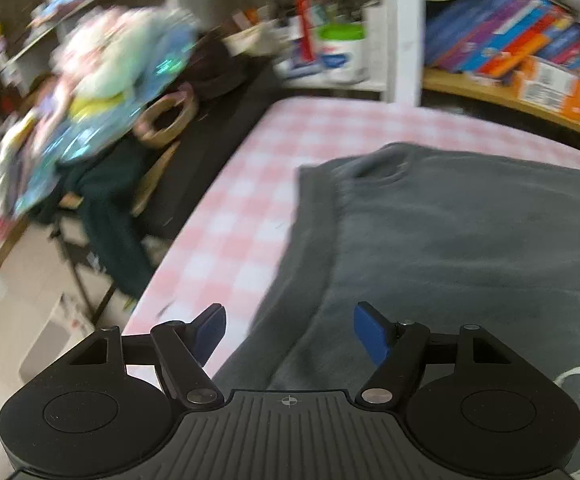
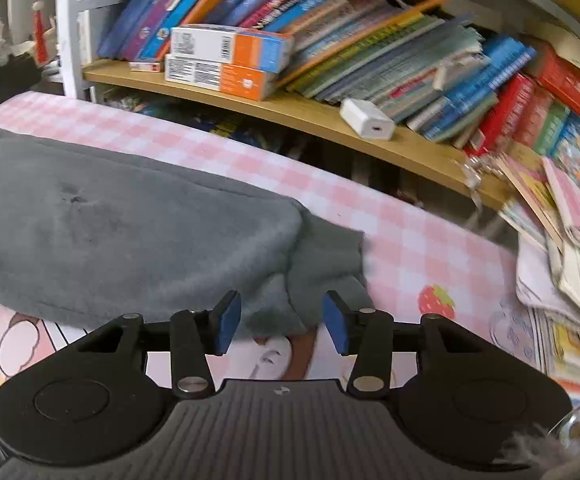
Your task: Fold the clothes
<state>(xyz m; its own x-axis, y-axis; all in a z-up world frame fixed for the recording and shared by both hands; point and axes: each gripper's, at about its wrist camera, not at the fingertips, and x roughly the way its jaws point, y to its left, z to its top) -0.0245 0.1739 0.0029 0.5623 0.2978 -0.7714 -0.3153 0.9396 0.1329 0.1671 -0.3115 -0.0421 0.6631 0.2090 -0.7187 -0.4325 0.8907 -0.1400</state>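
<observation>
A dark grey sweatshirt [image 1: 470,240] lies spread on a table with a pink checked cloth [image 1: 242,208]. My left gripper [image 1: 290,332] is open and empty, above the garment's left edge. In the right wrist view the sweatshirt [image 2: 130,232] lies with a sleeve cuff [image 2: 330,264] toward my right gripper [image 2: 282,326], which is open and empty just above the cuff's near edge. The pink checked cloth [image 2: 410,240] shows around it, with a cartoon print near the front.
A wooden shelf [image 2: 330,116] full of books runs behind the table, with a white charger [image 2: 366,120] on it. Loose books and papers [image 2: 562,240] pile at the table's right. A chair heaped with clothes [image 1: 90,120] stands left of the table.
</observation>
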